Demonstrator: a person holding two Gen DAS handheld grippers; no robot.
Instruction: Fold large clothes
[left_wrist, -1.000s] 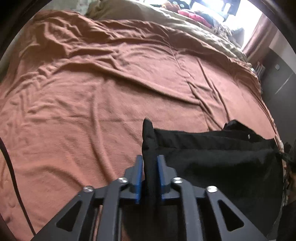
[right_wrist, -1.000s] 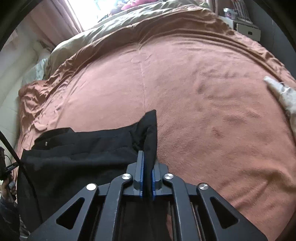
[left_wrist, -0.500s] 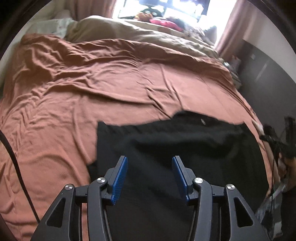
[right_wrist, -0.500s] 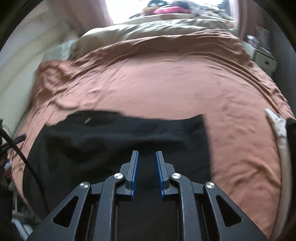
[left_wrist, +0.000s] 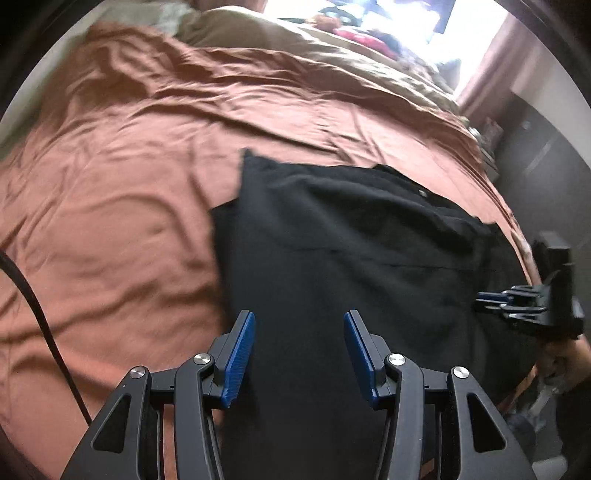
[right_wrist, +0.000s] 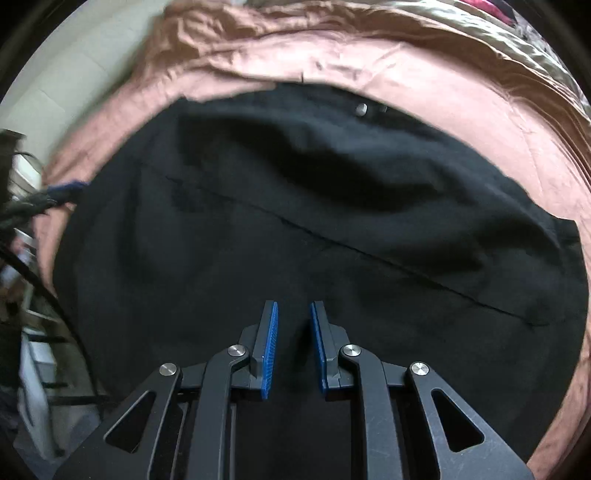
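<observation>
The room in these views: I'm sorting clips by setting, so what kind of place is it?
Most likely a bedroom. A wide bed with a rumpled rust-brown sheet fills both views, a tan blanket is bunched at its far end below a bright window, and a black garment lies spread on the sheet.

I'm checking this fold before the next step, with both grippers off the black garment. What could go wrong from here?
1. The black garment lies unevenly: one corner pokes out past the layer below, so the next fold may come out crooked.
2. A bulge across its upper part may get pressed in as a crease.
3. The left gripper and right gripper are both open and hold nothing, so a careless pinch could catch only the top layer.
</observation>
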